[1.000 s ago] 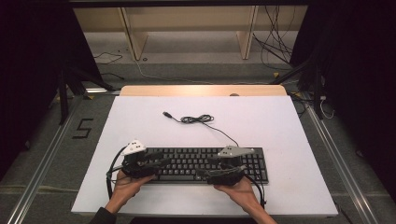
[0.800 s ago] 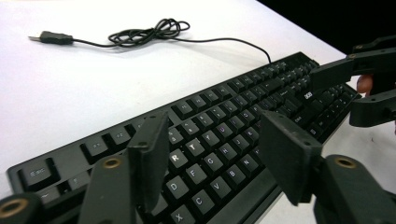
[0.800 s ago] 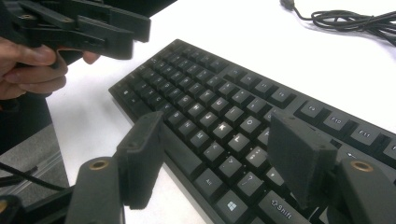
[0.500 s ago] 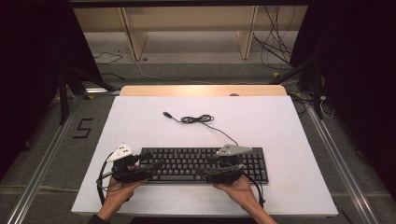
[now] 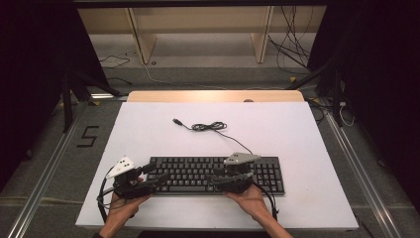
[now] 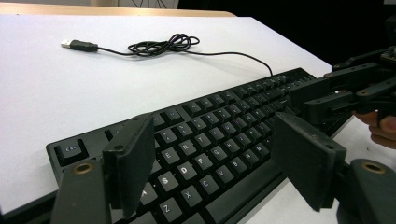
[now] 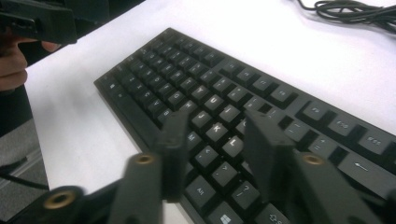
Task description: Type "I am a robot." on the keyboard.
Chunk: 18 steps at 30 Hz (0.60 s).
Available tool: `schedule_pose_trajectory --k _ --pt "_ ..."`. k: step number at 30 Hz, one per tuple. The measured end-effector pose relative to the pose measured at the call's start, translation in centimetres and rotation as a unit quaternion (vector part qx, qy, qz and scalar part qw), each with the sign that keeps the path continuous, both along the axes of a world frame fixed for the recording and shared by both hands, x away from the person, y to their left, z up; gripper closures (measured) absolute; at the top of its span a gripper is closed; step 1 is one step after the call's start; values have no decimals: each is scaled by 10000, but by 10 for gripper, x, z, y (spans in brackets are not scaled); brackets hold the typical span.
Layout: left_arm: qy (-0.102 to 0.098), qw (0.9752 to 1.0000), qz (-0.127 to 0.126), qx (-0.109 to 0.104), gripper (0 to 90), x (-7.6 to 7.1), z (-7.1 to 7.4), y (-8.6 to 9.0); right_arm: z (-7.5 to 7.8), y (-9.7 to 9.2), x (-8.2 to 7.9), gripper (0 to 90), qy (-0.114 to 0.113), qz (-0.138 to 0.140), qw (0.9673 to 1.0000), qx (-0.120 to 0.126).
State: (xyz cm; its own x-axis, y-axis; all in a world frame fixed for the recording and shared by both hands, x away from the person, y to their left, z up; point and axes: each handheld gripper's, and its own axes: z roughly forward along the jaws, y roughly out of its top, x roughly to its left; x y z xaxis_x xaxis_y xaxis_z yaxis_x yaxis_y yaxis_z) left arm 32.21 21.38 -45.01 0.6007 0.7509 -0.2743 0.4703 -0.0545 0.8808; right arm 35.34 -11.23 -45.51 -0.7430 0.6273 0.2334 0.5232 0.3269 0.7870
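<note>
High cam sits above the near edge, looking fwd and down over the whole table (image 5: pixel 148 124). Both gripper cams ride low and close, facing each other across the shared keyboard (image 6: pixel 219 140).

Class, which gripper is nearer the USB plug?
Left, narrowly. The left gripper sits at the keyboard's left end; the right gripper is over its middle, farther from the plug.
</note>
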Motion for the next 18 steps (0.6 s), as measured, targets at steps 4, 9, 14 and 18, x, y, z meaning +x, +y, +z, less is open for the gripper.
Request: schedule_pose_trajectory --k 4,9,14,18 --pt "-7 10000 -27 14 290 -2 -1 1 -2 4 0 762 -41 33 9999 -105" --pt "-37 10000 -67 23 284 -4 -2 1 -4 6 0 853 -30 38 9996 -273" --pt "-74 9999 -85 40 284 -7 -2 1 -8 7 1 900 11 69 9991 -417" --pt "-73 9999 -92 25 283 -8 -3 1 -11 8 2 900 52 69 9986 -515"
